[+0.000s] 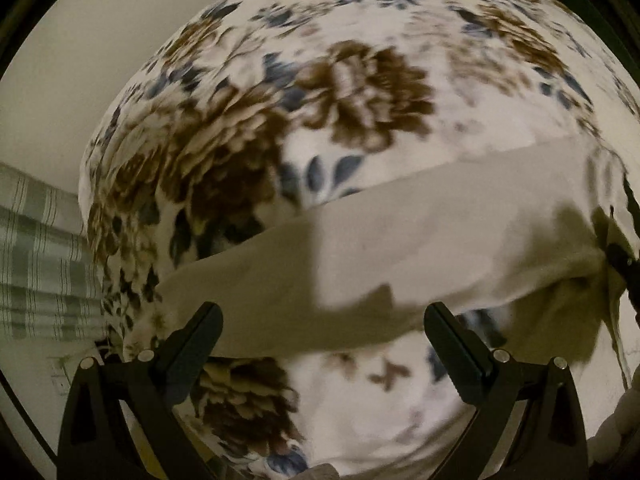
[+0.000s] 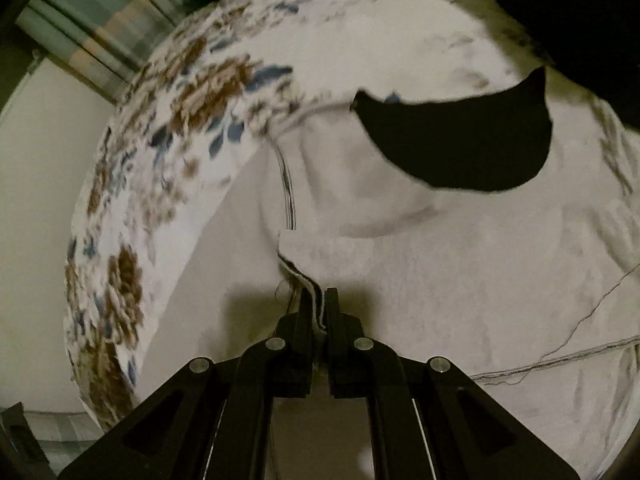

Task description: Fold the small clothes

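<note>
A pale cream garment (image 1: 360,248) lies across a floral blanket (image 1: 248,128) in the left wrist view. My left gripper (image 1: 324,320) is open, its fingers apart just above the garment's near edge, holding nothing. At the right edge of that view a black tool (image 1: 622,256) pinches the garment's corner. In the right wrist view my right gripper (image 2: 319,300) is shut on a hem edge of the cream garment (image 2: 460,280), which spreads ahead. A black patch (image 2: 460,144) lies on the cloth ahead of it.
The floral blanket (image 2: 160,160) covers a bed. Green plaid cloth (image 1: 36,260) lies at the left beside the bed. A striped curtain (image 2: 92,20) hangs at the upper left. A dark shape (image 2: 580,20) fills the upper right. Loose threads (image 2: 560,360) trail from the garment.
</note>
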The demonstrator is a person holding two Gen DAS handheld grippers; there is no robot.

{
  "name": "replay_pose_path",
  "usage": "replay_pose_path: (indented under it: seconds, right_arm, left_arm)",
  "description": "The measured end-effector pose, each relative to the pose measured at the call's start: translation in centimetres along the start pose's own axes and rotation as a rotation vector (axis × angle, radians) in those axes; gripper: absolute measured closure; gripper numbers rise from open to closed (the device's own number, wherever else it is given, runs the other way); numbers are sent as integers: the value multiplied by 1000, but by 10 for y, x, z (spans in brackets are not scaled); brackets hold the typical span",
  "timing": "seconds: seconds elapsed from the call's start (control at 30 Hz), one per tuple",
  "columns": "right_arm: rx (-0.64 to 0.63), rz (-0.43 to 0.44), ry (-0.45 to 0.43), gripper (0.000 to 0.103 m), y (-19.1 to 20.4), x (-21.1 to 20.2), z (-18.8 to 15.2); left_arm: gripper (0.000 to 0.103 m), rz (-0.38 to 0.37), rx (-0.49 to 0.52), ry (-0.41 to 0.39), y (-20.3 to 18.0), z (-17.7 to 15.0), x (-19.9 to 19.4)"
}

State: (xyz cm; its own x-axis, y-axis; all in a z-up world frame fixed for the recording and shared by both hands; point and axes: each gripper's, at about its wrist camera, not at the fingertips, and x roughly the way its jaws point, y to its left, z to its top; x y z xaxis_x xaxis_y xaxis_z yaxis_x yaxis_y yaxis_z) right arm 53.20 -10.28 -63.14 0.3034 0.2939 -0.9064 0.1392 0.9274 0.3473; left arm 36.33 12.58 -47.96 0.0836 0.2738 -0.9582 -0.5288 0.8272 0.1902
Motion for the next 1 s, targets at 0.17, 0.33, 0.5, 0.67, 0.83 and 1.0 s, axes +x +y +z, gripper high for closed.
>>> replay_pose_path:
  seconds: [0.17, 0.33, 0.5, 0.67, 0.83, 1.0]
  right_arm:
    - [92, 68, 110, 83, -19, 8, 6]
    - [198, 198, 105, 25, -61, -38, -1]
    - [195, 96, 97, 24, -98, -80, -16]
    - [176, 14, 151, 24, -118, -79, -37]
    - [152, -16, 162, 24, -115, -66, -42]
    - [147, 1, 152, 24, -97, -58, -34]
  left_arm:
    - [0, -44, -82, 35, 35, -9, 5]
    - [0, -169, -255, 95, 81, -31, 10]
    - [0, -283, -493, 160, 115, -56, 37]
    - [0, -430, -859, 184, 151, -77, 81]
    - [6, -471, -1139, 132, 179, -99, 109]
    - [45, -441, -1262, 31, 196, -98, 113]
